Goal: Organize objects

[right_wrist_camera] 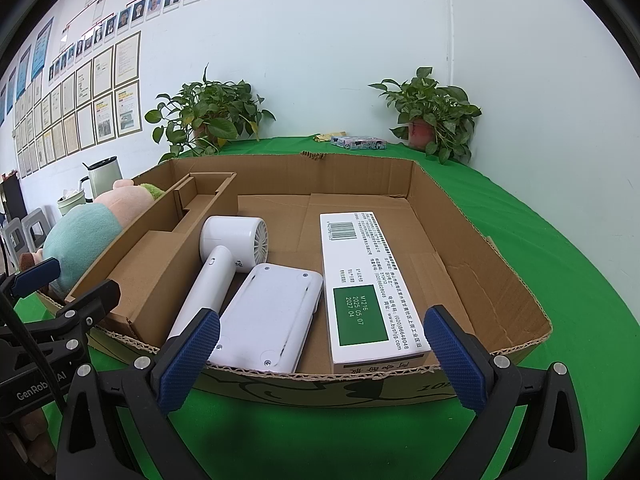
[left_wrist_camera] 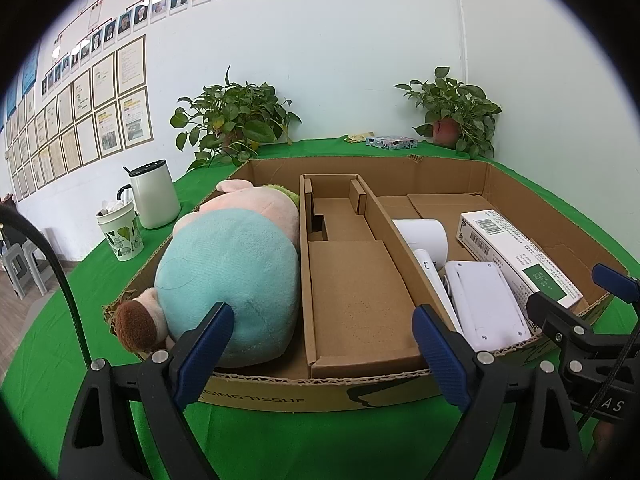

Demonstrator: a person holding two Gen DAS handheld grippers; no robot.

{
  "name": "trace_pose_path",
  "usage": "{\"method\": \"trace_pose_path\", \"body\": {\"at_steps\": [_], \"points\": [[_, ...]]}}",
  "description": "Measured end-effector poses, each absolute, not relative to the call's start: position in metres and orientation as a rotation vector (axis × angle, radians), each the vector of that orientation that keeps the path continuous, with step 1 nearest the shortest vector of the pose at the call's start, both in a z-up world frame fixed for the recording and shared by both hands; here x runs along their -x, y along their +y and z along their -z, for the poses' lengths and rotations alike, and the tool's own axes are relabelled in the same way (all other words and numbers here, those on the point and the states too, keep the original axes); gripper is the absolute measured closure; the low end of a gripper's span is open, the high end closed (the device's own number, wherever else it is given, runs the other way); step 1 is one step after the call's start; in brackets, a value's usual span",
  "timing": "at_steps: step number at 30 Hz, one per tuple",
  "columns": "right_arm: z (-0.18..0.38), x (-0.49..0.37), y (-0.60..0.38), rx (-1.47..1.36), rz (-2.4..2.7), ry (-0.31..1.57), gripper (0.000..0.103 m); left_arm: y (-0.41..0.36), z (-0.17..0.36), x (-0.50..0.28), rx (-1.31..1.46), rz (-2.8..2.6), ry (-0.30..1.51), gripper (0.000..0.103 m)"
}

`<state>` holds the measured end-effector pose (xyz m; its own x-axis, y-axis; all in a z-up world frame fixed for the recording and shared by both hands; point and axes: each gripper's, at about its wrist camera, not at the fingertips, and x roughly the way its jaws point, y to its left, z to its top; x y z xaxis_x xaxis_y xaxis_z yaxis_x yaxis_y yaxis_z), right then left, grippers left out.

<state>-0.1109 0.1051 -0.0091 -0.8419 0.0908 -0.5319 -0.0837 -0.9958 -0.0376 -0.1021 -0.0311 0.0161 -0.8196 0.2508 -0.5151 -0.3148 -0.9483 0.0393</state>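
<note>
Both tools hang empty, jaws apart, before the cardboard tray (right_wrist_camera: 472, 240): left tool (left_wrist_camera: 320, 356), right tool (right_wrist_camera: 322, 356). Plush toy (left_wrist_camera: 236, 276), hair dryer (right_wrist_camera: 224, 264), boxes lie inside; sorting looks nearly finished, next likely checking for strays

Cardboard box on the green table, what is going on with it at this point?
A person holds two tools at the near edge of the cardboard box; the left tool and right tool are both open and hold nothing. A plush toy lies in the left section, the middle cardboard insert is bare, and the right section holds a white hair dryer, a white flat device and a long white carton.
</note>
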Motion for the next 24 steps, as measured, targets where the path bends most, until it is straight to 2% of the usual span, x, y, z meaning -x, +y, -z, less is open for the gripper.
{"method": "trace_pose_path", "body": {"at_steps": [24], "points": [[0.0089,0.1103,0.1049,0.847,-2.930,-0.019,0.000,-0.0290,-0.0160,0.1008,0.745,-2.747,0.195,0.012]]}}
